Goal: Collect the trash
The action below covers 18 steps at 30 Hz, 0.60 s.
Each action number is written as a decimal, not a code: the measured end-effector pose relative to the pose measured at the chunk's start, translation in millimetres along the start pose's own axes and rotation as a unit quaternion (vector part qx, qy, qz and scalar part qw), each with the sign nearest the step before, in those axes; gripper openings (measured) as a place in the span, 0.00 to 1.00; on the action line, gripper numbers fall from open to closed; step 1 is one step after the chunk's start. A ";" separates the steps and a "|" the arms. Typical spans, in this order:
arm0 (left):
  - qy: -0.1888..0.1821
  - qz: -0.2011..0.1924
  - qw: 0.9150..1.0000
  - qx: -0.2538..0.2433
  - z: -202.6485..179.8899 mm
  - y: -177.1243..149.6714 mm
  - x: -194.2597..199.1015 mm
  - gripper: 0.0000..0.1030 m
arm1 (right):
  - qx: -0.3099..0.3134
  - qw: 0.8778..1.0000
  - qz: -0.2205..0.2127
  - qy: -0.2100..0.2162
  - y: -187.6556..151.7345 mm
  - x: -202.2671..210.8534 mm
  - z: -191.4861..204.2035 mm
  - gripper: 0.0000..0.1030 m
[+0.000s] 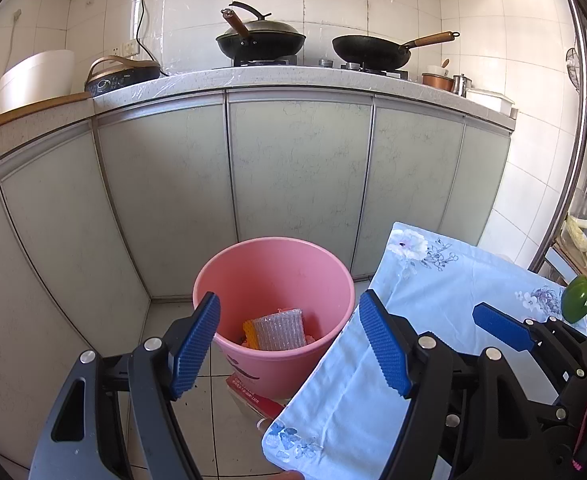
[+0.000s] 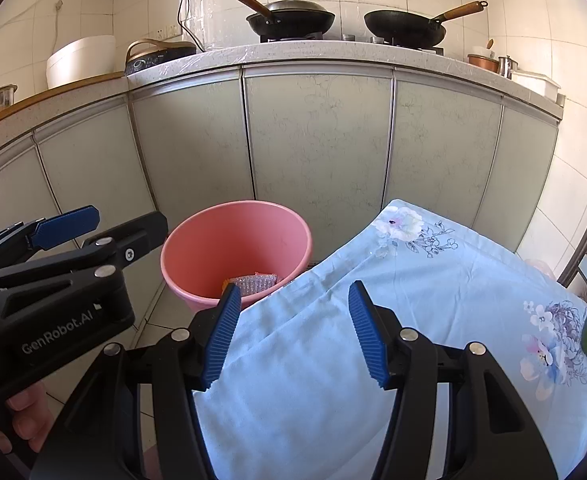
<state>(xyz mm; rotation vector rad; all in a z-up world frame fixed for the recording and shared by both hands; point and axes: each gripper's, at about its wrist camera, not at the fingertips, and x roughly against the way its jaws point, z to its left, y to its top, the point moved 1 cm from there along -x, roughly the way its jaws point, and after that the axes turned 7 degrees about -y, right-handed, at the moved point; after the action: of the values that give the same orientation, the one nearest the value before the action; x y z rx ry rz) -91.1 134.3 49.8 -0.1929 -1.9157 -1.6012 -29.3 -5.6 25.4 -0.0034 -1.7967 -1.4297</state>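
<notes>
A pink bucket (image 1: 273, 280) stands on the floor against the cabinets; it also shows in the right wrist view (image 2: 235, 240). Inside it lie a piece of bubble wrap (image 1: 279, 328) and an orange scrap (image 1: 249, 334). My left gripper (image 1: 289, 344) is open and empty, above the bucket's near rim. My right gripper (image 2: 293, 332) is open and empty over the blue floral cloth (image 2: 373, 320) beside the bucket. The right gripper also shows at the lower right of the left wrist view (image 1: 501, 328), and the left gripper at the left of the right wrist view (image 2: 65, 228).
Grey-green cabinet doors (image 1: 293, 168) stand behind the bucket. The counter (image 1: 253, 78) carries two woks (image 1: 261, 40), a rice cooker (image 1: 33, 80) and small pots. A green pepper (image 1: 578, 299) lies on the cloth's right edge. A red box (image 1: 253, 396) lies under the bucket.
</notes>
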 end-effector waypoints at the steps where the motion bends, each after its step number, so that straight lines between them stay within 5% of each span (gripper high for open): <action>1: 0.000 0.000 1.000 0.000 0.0 -0.2 0.0 0.69 | 0.000 1.000 0.000 0.000 -0.1 -0.1 -0.2 0.55; 18: 0.012 0.000 1.000 -0.011 -3.5 -4.8 -3.9 0.69 | 0.001 1.000 0.002 -0.001 -2.4 -2.2 -1.6 0.55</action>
<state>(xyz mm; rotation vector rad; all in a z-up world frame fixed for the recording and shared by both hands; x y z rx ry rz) -89.0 130.9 43.9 -0.1815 -1.8804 -1.6185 -28.0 -6.7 22.2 -0.0071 -1.7991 -1.4268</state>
